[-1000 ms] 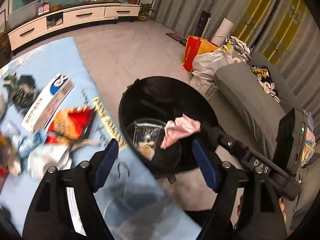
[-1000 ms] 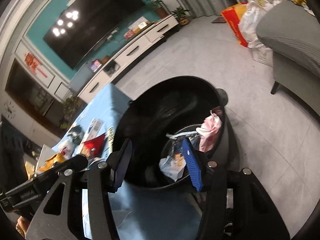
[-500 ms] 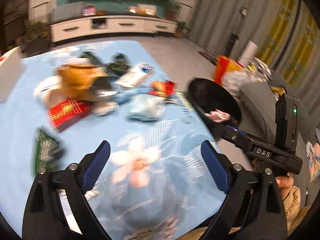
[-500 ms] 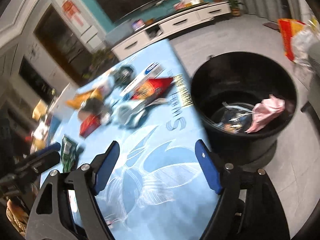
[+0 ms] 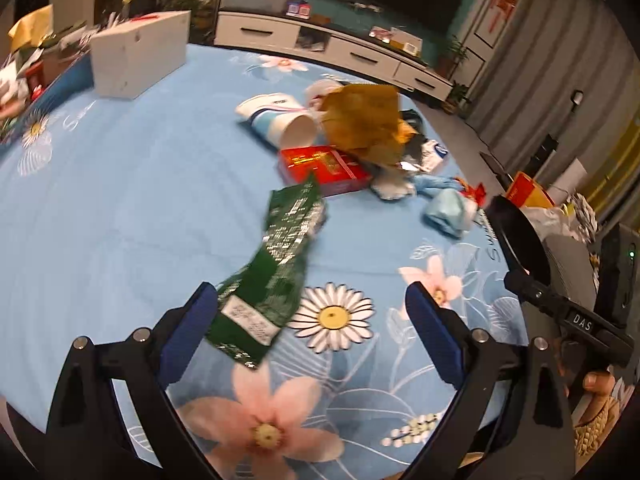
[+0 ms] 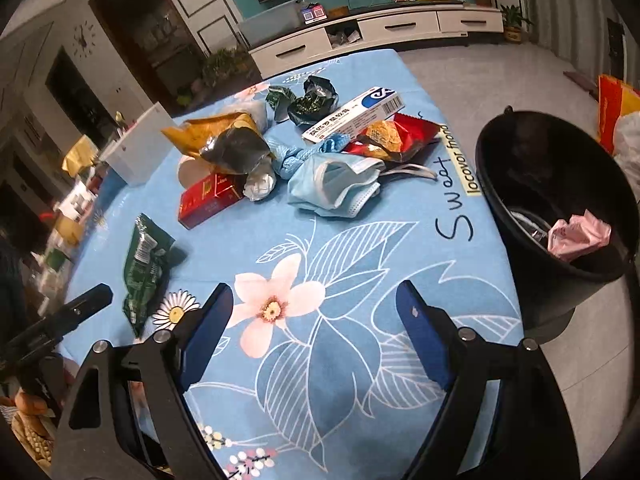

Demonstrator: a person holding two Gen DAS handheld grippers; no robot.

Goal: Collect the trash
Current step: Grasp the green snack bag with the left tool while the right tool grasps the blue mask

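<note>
Above flowered cloth [image 6: 360, 264], both hand-held grippers [image 5: 312, 336] [image 6: 316, 332] gape empty.

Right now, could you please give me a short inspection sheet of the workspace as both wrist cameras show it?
Surface: table under a blue floral cloth, bare in front of both grippers.
Job's things: green wrapper lies apart from the pile; red box, blue face mask, white carton, red snack bag and brown bag are heaped together. Black bin stands off the table's edge and holds a pink wrapper.
Clutter: white box at the far side.
Grippers: left gripper and right gripper open and empty, jaws just opening.
Cables: nothing seen.
Surroundings: TV cabinet, grey curtains.
</note>
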